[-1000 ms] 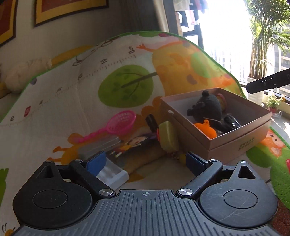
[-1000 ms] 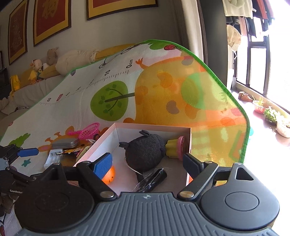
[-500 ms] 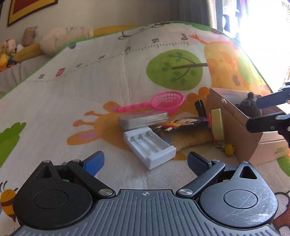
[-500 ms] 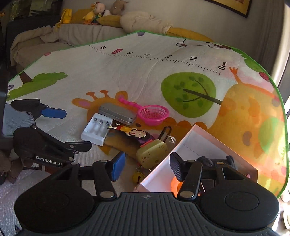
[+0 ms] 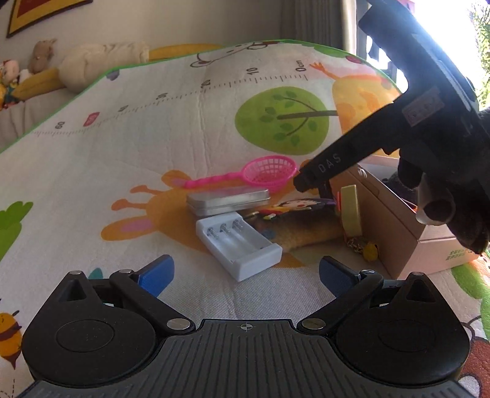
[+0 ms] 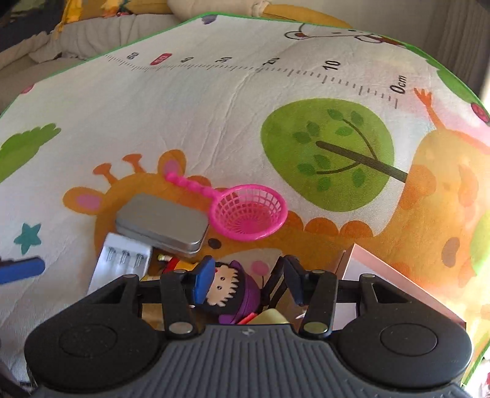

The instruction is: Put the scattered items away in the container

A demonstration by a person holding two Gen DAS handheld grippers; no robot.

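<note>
several toys lie beside the cardboard box (image 5: 395, 220) near the play mat's (image 5: 122, 171) right edge. the left gripper (image 5: 243, 274) gapes wide over the white battery case (image 5: 239, 242), jaws opening. the right gripper (image 6: 245, 283) is closing around the cartoon doll figure (image 6: 228, 289), pads not pressing. pink net scoop (image 6: 249, 211) and metal tin (image 6: 162, 225) lie just beyond.

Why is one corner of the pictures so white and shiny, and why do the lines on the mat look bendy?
Left wrist view: sun through the window burns the top right corner white. Right wrist view: the glare washes out the play mat at its right edge, beside the box. Both views: the fisheye lens bends the mat's ruler line into a curve. Nothing looks badly blurred.
</note>
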